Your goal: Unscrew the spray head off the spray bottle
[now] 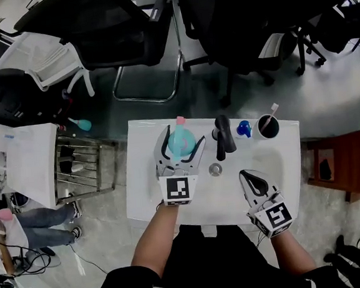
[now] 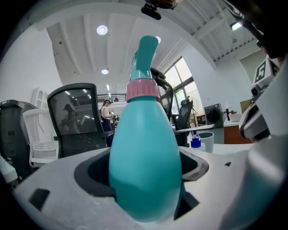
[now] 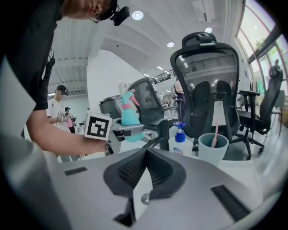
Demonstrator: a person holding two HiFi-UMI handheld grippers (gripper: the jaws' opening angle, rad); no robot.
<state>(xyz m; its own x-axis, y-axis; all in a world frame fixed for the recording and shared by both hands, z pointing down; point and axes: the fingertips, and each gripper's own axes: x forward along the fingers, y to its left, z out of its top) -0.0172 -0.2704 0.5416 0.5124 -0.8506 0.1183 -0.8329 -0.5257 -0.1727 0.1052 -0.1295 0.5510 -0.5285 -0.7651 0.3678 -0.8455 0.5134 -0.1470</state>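
Teal plastic is filling my left gripper point(image 1: 181, 147). Its jaws are standing wide and pinching the rounded belly of the spray bottle point(image 2: 144, 166). The bottle is sitting upright, with the pink collar point(image 2: 142, 90) and the spray head point(image 2: 145, 58) rising above my grip, and it looks to be hanging clear of the white counter point(image 1: 148, 193). My right gripper point(image 1: 248, 177) is hovering nearer my body, well apart from the bottle, its jaws pressed together on nothing.

I am judging that the unscrewing is not yet under way, and I am expecting most of the trouble from that smooth, tapering body. If my right jaws are turning the collar while the left pads are only squeezing a curved wall, the whole bottle may be spinning with the head instead of the thread loosening. It could also be sliding down and out of my grip. Squeezing harder could be denting the plastic and pushing liquid up the thread. Grabbing the nozzle instead of the collar risks pressing the trigger. Any swing to the right is endangering the black faucet point(image 1: 223, 136), the pump bottle point(image 1: 244, 129) and the cup point(image 1: 268, 128) holding a toothbrush point(image 1: 271, 114).
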